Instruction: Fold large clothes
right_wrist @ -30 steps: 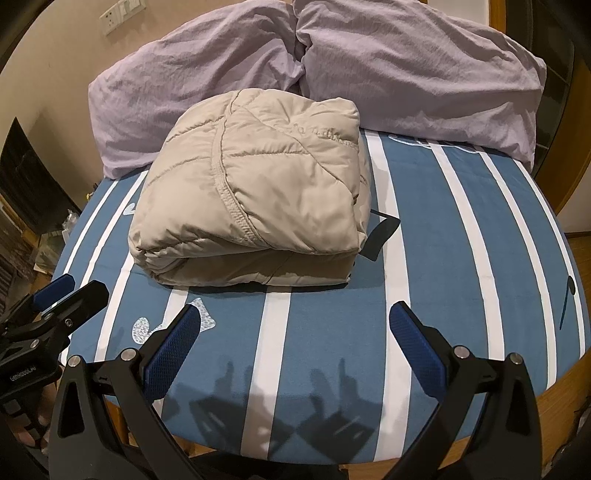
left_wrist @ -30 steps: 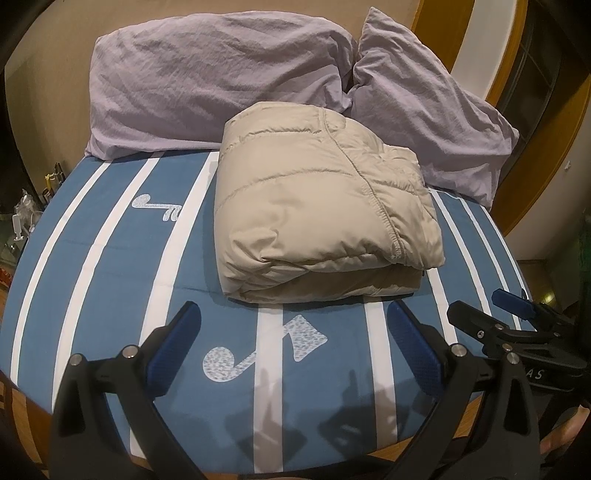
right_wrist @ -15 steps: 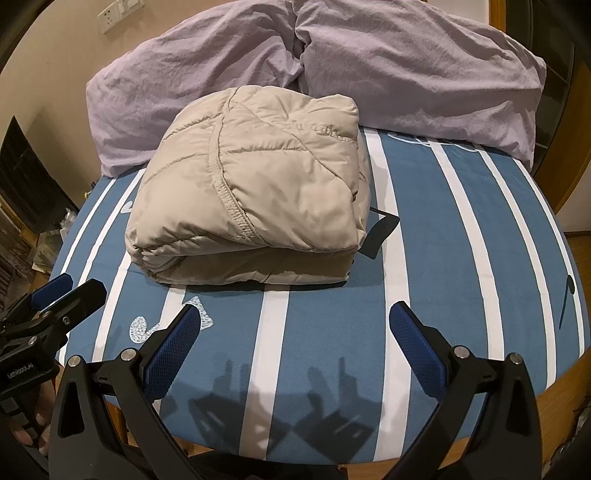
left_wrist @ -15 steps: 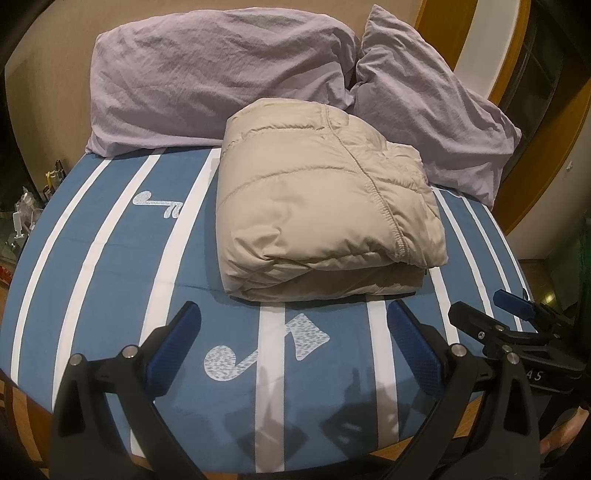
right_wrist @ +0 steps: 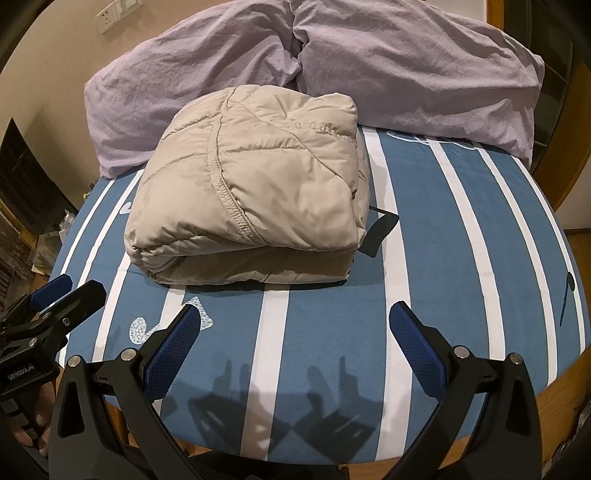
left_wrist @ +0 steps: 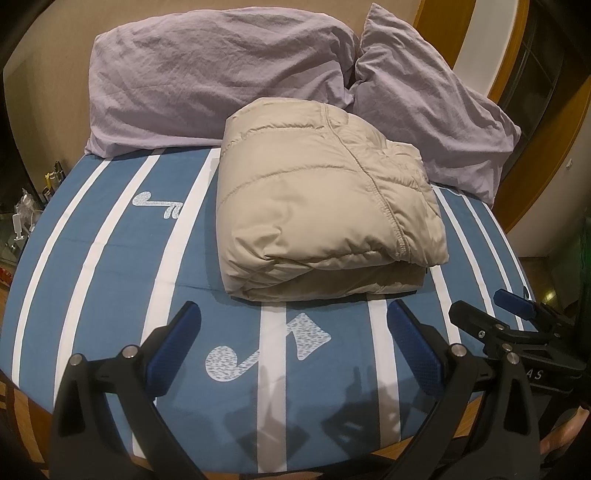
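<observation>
Resting folded on the bed [left_wrist: 110, 258]: beige puffer jacket [left_wrist: 317, 206], a thick squarish bundle w/ quilted stitching, seam w/ overlock edge running across the top layer. In left wrist view, sits at approx 12 o'clock from the left gripper [left_wrist: 293, 345], near but not touching; in right wrist view [right_wrist: 251, 192], at approx 11 o'clock from the right gripper [right_wrist: 295, 345]. Folded layers stacked, open edges facing the cameras, upper layer bulging over lower one. Black strap or tab [right_wrist: 382, 230] poking out from under jacket at its 3 o'clock side, flat on the sheet.

Bed sheet blue w/ white stripes running front to back, plus white speckled music-note prints [left_wrist: 266, 347]. Two lilac pillows at head of bed, 12 o'clock beyond jacket: one [left_wrist: 207, 74] wide and crumpled, other [left_wrist: 436, 107] angled beside it, touching each other; jacket's far edge right up against them.

Left gripper jaws apart, blue pads [left_wrist: 173, 343] wide-spread, nothing between, hovering over near edge of bed. Right gripper jaws likewise apart, blue pads [right_wrist: 173, 347] holding nothing. Each gripper visible in the other's view: right one at 3–4 o'clock in left view [left_wrist: 509, 325], left one at 8–9 o'clock in right view [right_wrist: 62, 295], also looking parted. Part of a hand [right_wrist: 33, 424] seen under the left gripper at frame edge. Gripper shadows cast on sheet near the bed's front edge. Wall socket [right_wrist: 118, 14] up at 11 o'clock in right view.
</observation>
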`<act>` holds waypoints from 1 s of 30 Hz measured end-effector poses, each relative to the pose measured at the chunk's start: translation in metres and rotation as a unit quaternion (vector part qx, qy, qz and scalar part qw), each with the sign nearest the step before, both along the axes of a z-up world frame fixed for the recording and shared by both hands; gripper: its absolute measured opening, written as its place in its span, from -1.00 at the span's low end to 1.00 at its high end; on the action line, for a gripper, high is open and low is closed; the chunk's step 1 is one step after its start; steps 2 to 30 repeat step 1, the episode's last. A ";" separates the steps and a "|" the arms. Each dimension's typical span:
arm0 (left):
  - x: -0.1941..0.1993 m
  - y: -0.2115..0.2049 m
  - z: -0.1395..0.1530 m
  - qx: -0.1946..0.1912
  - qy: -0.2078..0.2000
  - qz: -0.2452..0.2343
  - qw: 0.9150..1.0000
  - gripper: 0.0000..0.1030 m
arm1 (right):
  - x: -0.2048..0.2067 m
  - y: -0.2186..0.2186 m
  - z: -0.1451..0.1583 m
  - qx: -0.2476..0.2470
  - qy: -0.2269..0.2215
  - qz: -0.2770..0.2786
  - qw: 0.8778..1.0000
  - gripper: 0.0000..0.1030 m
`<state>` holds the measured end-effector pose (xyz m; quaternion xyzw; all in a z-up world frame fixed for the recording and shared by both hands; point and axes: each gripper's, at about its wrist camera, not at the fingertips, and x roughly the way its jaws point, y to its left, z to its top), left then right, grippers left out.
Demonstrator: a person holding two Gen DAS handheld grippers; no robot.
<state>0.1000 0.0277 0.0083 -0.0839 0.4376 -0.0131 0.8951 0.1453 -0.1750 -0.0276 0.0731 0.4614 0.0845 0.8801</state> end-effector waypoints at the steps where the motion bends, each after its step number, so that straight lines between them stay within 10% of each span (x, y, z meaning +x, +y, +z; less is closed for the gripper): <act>1: 0.000 0.000 0.000 0.000 0.000 0.000 1.000 0.95 | 0.000 0.000 0.000 0.000 0.000 0.000 1.000 0.97; 30: 0.000 0.000 0.000 0.000 0.000 0.000 1.000 0.95 | 0.000 0.000 0.000 0.000 0.000 0.000 1.000 0.97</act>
